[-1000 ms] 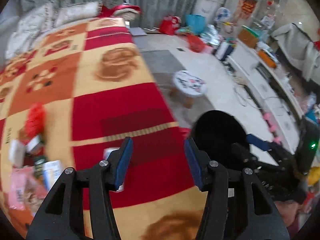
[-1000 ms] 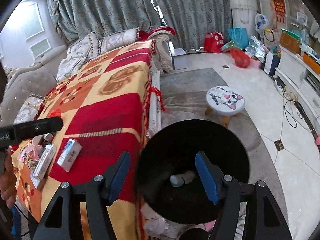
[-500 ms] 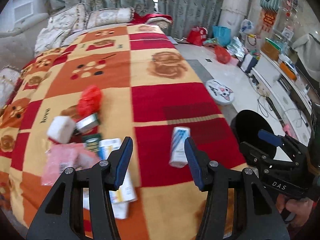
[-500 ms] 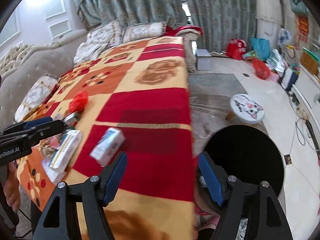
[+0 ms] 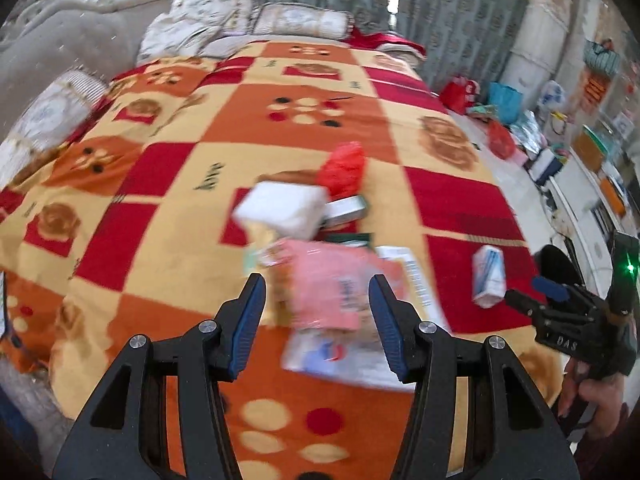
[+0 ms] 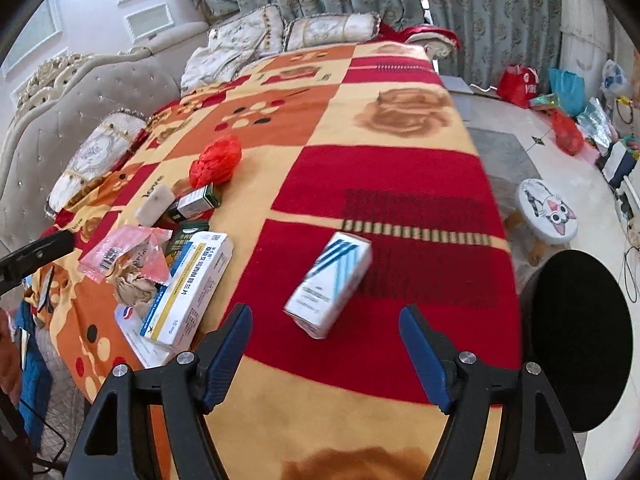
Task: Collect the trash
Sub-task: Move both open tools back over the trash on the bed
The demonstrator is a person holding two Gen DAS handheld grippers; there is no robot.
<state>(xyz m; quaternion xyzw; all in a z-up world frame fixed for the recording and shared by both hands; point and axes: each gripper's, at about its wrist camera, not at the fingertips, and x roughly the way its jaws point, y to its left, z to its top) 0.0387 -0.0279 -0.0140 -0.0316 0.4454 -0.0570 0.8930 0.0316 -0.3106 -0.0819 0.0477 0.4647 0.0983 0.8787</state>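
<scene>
Pink wrapper (image 5: 332,280) and white packet (image 5: 284,208) smeared by motion blur in the left view, long box (image 6: 188,284) covering papers beneath, black bin (image 6: 580,340) interior unreadable at right

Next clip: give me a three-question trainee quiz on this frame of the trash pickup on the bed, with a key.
1. True or false: the right gripper already holds the white box with blue stripes.
2. Which lies farthest up the blanket, toward the pillows? A) red crumpled bag B) pink wrapper C) long white and yellow box
3. Fill in: the black bin stands on the ____ beside the bed.

Key
1. False: its jaws are opening, nothing is between them, and the box lies on the blanket ahead.
2. A
3. floor
</scene>
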